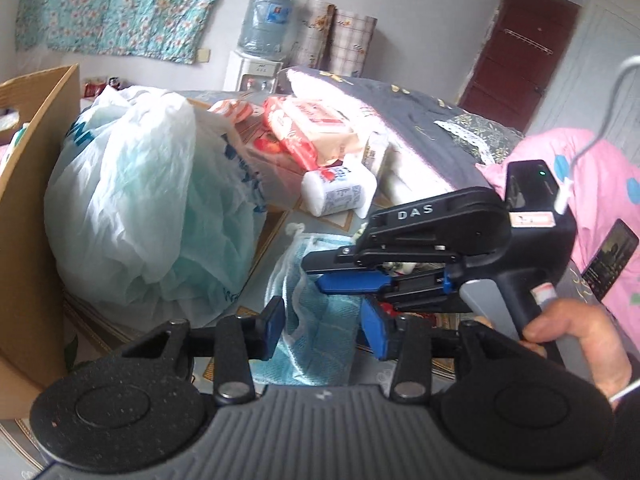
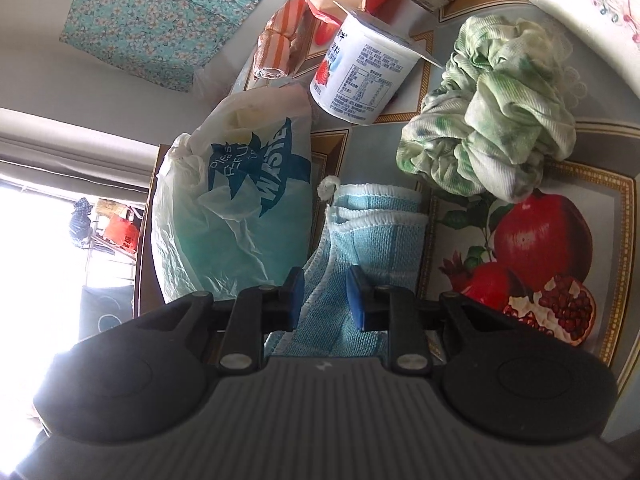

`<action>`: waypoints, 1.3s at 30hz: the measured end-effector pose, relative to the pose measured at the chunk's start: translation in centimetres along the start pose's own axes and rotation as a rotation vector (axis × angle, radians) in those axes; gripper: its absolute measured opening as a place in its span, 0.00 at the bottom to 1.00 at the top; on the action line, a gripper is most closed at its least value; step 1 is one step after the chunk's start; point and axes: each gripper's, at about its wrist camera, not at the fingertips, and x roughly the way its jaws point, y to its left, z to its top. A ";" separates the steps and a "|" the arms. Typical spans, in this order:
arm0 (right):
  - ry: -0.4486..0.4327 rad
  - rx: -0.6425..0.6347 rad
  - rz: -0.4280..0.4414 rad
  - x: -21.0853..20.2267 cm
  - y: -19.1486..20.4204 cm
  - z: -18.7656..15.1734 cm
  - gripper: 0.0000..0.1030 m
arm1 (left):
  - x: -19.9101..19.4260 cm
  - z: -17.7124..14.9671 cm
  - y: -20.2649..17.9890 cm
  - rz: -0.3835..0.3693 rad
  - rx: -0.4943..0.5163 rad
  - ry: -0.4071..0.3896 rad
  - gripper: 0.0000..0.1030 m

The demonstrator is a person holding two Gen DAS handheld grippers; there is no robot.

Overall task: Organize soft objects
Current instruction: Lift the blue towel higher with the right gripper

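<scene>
Blue towel on the fruit-print table, both my grippers over it.

My left gripper (image 1: 324,326) stood released above the ribbed blue towel (image 2: 372,220); my right gripper (image 2: 325,294) straddled its white-hemmed folds, grip uncertain. Beside it, a crinkled white plastic bag (image 1: 148,204) bulged with something pale green. A cardboard box (image 1: 28,216) stood left, contents unclear.

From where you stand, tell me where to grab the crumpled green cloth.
Take the green cloth by its raised bunched folds at the middle, coming from above. It lies in a loose heap on the fruit-print tablecloth, so the thick ridges give more to pinch than its flat edges.
</scene>
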 end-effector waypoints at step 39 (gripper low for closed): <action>-0.077 0.034 0.000 -6.1 -1.4 0.0 0.44 | 5.2 -2.2 -1.6 0.120 0.391 0.129 0.59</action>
